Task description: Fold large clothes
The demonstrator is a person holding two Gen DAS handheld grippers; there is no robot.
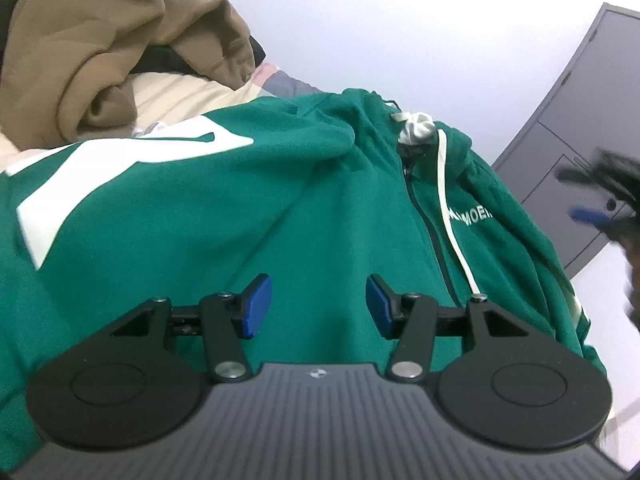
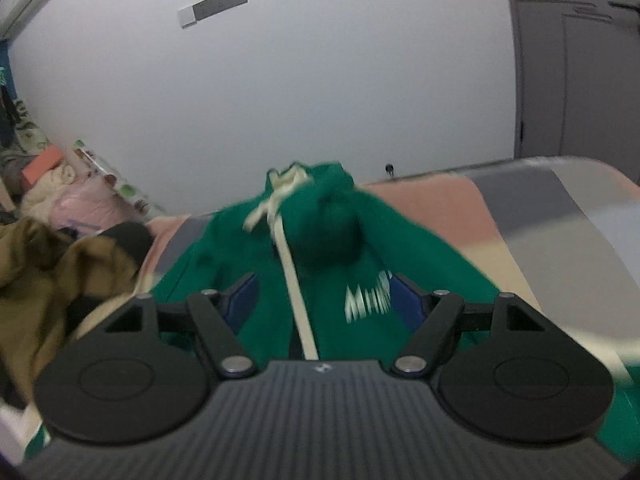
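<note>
A green zip hoodie (image 1: 248, 216) with big white lettering, a white drawstring (image 1: 448, 216) and a small white chest logo lies spread on a bed. My left gripper (image 1: 319, 304) hovers just above its front, jaws open, nothing between the blue pads. The right wrist view is blurred by motion. It shows the same hoodie (image 2: 240, 252) from its lower part, hood at the far end. My right gripper (image 2: 322, 300) stands over it with jaws wide apart and only cloth below them. That right gripper (image 1: 600, 204) appears as a dark blur at the left wrist view's right edge.
A brown garment (image 1: 92, 52) is heaped behind the hoodie on the left, also the brown garment (image 2: 60, 264) in the other view. The striped bedcover (image 2: 540, 216) runs to the right. A white wall (image 2: 300, 92) and a grey wardrobe (image 1: 588, 112) stand behind.
</note>
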